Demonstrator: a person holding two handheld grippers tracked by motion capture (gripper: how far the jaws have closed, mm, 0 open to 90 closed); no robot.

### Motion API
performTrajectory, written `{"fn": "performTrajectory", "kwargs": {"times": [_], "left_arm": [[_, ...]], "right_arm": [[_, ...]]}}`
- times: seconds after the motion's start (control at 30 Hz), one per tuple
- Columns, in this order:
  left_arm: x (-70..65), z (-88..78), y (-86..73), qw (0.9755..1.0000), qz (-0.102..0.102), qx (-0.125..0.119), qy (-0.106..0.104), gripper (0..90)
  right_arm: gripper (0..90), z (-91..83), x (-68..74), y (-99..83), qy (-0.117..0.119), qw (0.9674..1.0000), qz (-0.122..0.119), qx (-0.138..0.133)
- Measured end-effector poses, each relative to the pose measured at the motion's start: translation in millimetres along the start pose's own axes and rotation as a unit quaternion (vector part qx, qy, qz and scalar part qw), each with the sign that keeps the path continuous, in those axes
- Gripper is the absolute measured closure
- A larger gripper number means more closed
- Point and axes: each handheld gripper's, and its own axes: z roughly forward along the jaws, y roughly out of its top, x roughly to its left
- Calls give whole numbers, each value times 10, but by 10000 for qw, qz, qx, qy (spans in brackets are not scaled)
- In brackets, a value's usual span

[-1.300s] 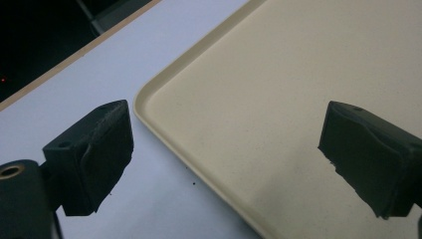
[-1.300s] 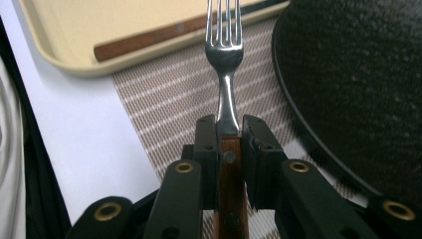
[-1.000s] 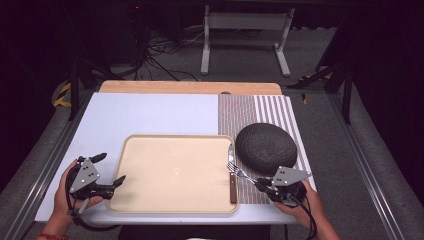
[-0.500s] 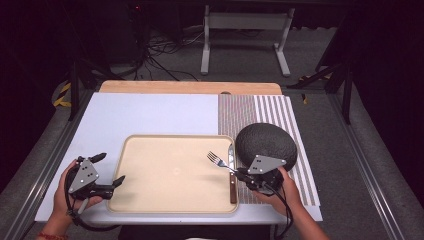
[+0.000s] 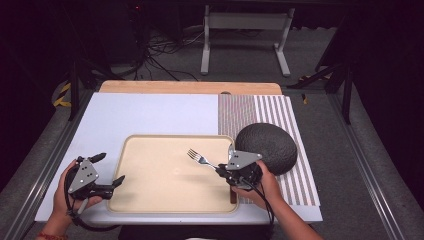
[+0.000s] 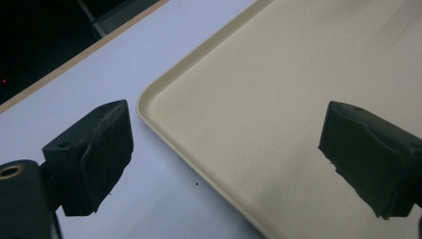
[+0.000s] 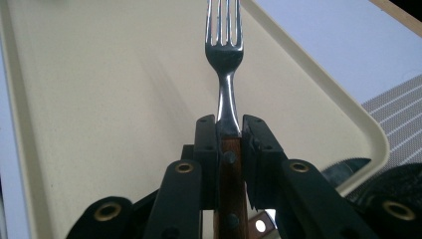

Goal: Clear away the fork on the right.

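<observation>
Four-tined steel fork (image 7: 225, 45), brown wooden handle, pinched by right gripper (image 7: 229, 130); left gripper (image 6: 224, 154) spread.

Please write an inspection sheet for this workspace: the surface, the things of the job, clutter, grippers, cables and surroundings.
Surface: white table top with a wooden strip along its far edge; a striped mat covers its right part.
Job's things: fork with a wooden handle, held above the beige tray, tines pointing to the far left; tray otherwise bare.
Clutter: dark round bowl-like thing on the striped mat, right of the tray.
Grippers: right gripper shut on the fork's handle; left gripper open at the tray's left edge, holding nothing.
Cables: one trails from each gripper; more lie on the floor behind the table.
Surroundings: dark room, a metal stand on the floor.
</observation>
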Motion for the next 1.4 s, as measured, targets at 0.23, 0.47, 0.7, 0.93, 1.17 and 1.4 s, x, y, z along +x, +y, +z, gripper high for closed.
{"fn": "performTrajectory", "kwargs": {"times": [0.23,0.47,0.7,0.93,1.17,1.4], "left_arm": [[10,-17,3,10000,-19,-63,-26,78],[16,-30,6,10000,5,-92,-23,77],[18,-24,6,10000,16,-72,-14,77],[10,-19,3,10000,-9,-70,-50,77],[13,-19,6,10000,12,-68,-50,76],[6,-19,7,10000,18,-71,-59,75]], "right_arm": [[785,173,51,100,71,9999,22,96],[785,332,83,163,93,9997,77,206],[785,502,163,198,198,9990,102,381],[785,644,288,227,354,9981,-3,514],[784,698,343,231,447,9973,-3,589],[784,710,371,196,403,9972,-20,630]]}}
